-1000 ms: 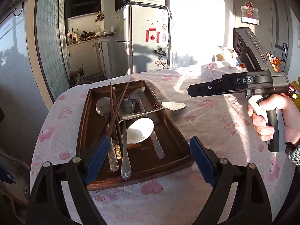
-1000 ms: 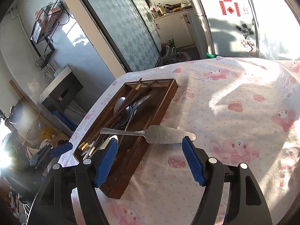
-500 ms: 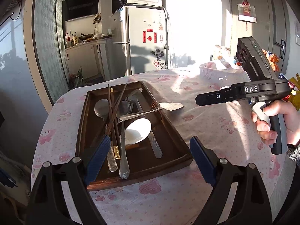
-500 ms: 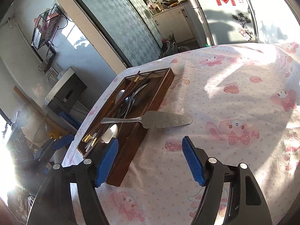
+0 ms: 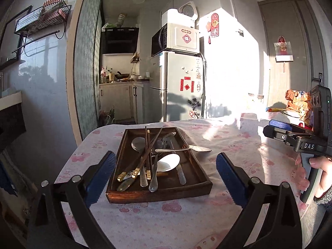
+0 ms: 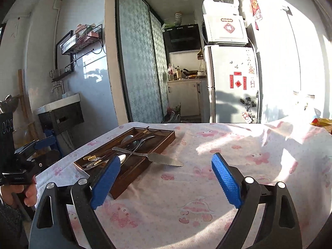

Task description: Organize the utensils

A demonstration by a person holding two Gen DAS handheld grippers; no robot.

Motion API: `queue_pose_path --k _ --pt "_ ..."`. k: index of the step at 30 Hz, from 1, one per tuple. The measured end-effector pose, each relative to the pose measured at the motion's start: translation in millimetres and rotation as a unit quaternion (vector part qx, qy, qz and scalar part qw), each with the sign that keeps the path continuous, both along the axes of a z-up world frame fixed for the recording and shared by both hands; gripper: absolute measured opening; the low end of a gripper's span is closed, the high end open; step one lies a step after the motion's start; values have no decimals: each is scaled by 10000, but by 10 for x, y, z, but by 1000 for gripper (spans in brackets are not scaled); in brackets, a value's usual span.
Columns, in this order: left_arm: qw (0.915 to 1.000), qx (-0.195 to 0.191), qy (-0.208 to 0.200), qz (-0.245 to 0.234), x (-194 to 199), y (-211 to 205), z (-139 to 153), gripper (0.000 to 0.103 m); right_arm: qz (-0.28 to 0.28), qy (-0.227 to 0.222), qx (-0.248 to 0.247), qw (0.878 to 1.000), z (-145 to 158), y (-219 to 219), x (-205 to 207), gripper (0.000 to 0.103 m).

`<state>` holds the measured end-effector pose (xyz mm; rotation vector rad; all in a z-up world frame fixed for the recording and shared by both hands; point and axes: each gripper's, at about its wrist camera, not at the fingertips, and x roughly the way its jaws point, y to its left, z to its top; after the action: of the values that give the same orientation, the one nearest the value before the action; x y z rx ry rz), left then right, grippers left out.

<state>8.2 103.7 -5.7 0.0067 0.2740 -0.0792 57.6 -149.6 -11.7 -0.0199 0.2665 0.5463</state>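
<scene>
A dark wooden tray [image 5: 122, 155] [image 6: 166, 140] sits on the pink-patterned tablecloth, holding chopsticks [image 5: 147, 151], metal spoons [image 5: 138, 143] and a white ceramic spoon [image 5: 168, 162]. A serrated cake server [image 5: 199, 149] [image 6: 166, 159] lies across the tray's right rim, its blade out over the cloth. My left gripper [image 5: 164, 178] hovers in front of the tray's near end, jaws opening, nothing between them. My right gripper [image 6: 165, 178] is back from the server, jaws opening and empty. In the left wrist view the right gripper's body [image 5: 300, 141] shows at the right edge, held by a hand.
Snack bags [image 5: 296, 103] lie at the table's far right. A fridge [image 5: 182, 87] with a microwave on top stands behind the table. A sink cabinet [image 6: 60, 114] is beyond the table's left edge. The left gripper's body [image 6: 18, 164] shows at the left of the right wrist view.
Both grippers pulled back from the tray and tilted up, so more of the room shows. Both sets of jaws stand wider. The cake server stayed across the tray's rim.
</scene>
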Motion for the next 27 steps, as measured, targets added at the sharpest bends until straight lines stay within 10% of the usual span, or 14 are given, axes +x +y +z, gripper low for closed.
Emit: queue_pose_path --k 27 --pt "9995 48 1 308 -100 41 -20 100 14 -86 -510 9987 -52 179 -115 100"
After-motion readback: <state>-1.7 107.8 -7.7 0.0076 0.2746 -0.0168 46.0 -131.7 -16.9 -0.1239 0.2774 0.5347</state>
